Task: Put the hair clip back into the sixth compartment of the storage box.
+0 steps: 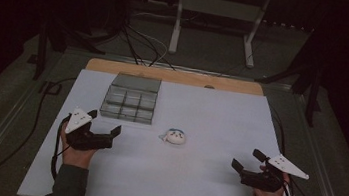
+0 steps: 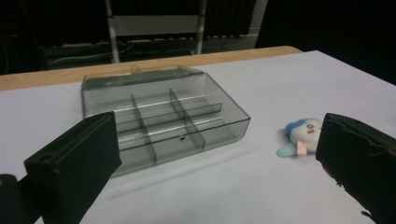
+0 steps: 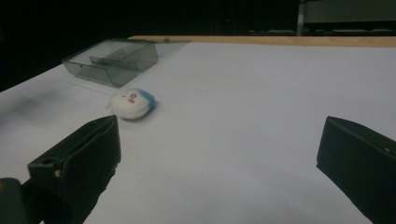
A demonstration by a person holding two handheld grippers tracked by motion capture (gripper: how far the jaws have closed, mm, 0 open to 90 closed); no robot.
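Note:
A clear plastic compartment box lies open on the white table, toward the back left. A small round white plush toy with a blue top lies near the middle, in front and to the right of the box. My left gripper stands open just in front of the box, nothing between its jaws. Its own view looks at the box, with the toy at the right beside the right jaw. My right gripper is open at the front right, empty, aimed toward the toy and the box.
A wooden strip runs along the table's far edge. Beyond it, a white metal stand and black cables sit on the dark floor. Dark stand legs flank the table on both sides.

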